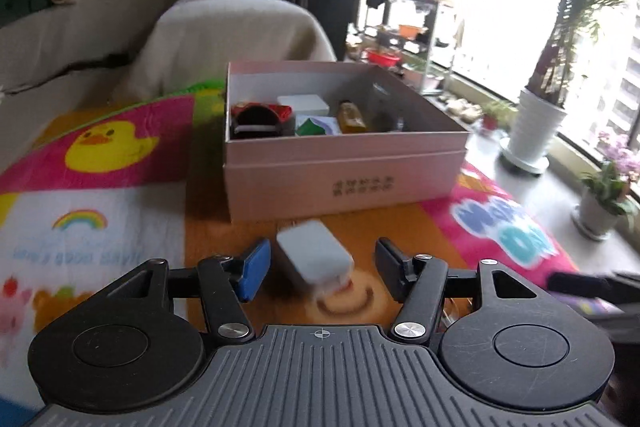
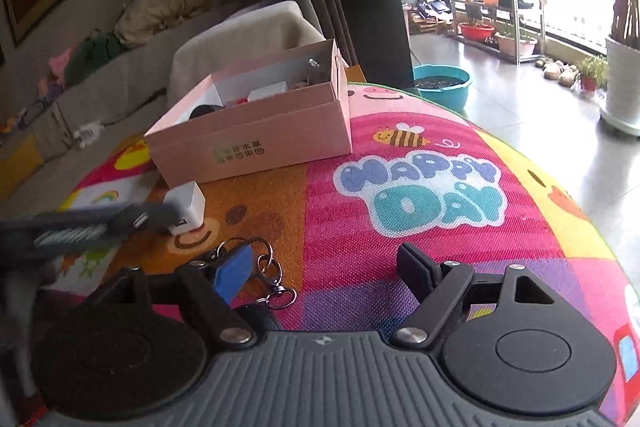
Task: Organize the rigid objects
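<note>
A white charger block (image 1: 315, 254) lies on the orange patch of the colourful play mat (image 1: 120, 155), just in front of a pink cardboard box (image 1: 344, 183). My left gripper (image 1: 323, 267) is open, one finger on each side of the block, with a gap at both pads. The box holds a red and black item (image 1: 258, 117), a white case (image 1: 304, 103), a green packet (image 1: 314, 126) and an amber bottle (image 1: 351, 115). In the right wrist view my right gripper (image 2: 324, 271) is open and empty over the mat. A key ring with a black fob (image 2: 272, 277) lies by its blue-padded finger (image 2: 234, 271). The charger (image 2: 186, 209) and box (image 2: 256, 143) appear there too.
A covered sofa (image 1: 224, 27) with cushions stands behind the box. Right of the mat are a tiled floor, a teal basin (image 2: 442, 83), white plant pots (image 1: 536, 123) and a shelf rack by the window. The mat's curved edge (image 2: 580, 203) runs along the right.
</note>
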`<state>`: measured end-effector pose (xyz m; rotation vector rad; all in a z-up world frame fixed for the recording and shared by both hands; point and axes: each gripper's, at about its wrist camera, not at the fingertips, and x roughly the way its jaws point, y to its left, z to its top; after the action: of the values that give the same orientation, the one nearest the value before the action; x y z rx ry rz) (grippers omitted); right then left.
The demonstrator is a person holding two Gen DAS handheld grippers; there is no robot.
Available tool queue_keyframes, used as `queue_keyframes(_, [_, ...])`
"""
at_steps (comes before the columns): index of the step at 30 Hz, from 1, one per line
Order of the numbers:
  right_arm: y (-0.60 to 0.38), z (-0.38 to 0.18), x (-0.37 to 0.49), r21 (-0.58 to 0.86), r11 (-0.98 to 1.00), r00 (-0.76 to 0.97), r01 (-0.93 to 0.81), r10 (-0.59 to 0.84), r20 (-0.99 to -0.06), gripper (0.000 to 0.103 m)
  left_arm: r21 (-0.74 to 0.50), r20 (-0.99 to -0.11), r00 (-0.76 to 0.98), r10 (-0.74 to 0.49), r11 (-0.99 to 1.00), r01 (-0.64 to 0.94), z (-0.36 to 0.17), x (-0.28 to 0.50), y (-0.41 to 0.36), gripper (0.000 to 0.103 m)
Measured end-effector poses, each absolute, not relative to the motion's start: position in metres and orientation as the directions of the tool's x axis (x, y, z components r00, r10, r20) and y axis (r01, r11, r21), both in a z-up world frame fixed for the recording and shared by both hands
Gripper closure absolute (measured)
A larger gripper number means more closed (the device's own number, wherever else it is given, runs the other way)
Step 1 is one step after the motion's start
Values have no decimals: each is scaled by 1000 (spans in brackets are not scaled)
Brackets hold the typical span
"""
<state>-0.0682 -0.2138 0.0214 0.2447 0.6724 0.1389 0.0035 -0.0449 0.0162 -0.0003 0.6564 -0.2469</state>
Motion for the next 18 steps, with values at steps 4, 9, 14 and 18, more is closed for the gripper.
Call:
queue_keyframes(4, [-216,21,-69,293,955,777,-46,218,-591,23,-66,-638,741,-209,974,218,3,20,-47,51])
queue_keyframes(9, [-215,20,-67,292,955,768,-58,230,-598,16,-125,-635,728,-259,964,234,5,1,-24,51])
queue_keyframes(14, [-212,20,-62,290,951,745,-109,271,-610,3,-130,-630,733,-255,966,225,6,-38,8,51])
queue_keyframes(18, [-210,24,-63,273,954,726,-126,277,-629,3,-153,-618,742,-258,966,208,6,-58,27,51])
